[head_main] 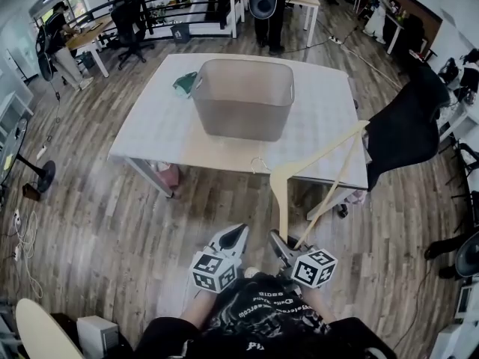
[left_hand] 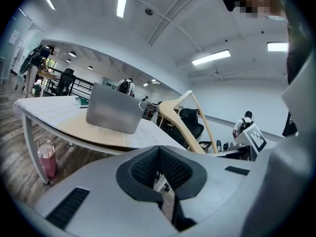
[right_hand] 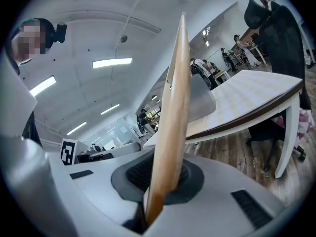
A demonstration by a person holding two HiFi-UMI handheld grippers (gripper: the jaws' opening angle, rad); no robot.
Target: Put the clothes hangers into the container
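Note:
A pale wooden clothes hanger (head_main: 280, 189) stands up from my right gripper (head_main: 279, 240), which is shut on the end of one arm. Its metal hook (head_main: 259, 164) hangs over the table's near edge. In the right gripper view the hanger (right_hand: 174, 127) rises straight out of the pads (right_hand: 132, 174). The grey plastic container (head_main: 243, 99) stands open-topped in the middle of the white table (head_main: 322, 137), well ahead of both grippers. My left gripper (head_main: 236, 235) is beside the right one, shut with nothing in it. From the left gripper view I see the container (left_hand: 113, 111) and the hanger (left_hand: 173, 113).
A green item (head_main: 185, 83) lies on the table left of the container. A black office chair (head_main: 408, 126) stands at the table's right end. A pink bag (head_main: 169, 176) sits under the near left corner. People and desks are far behind the table.

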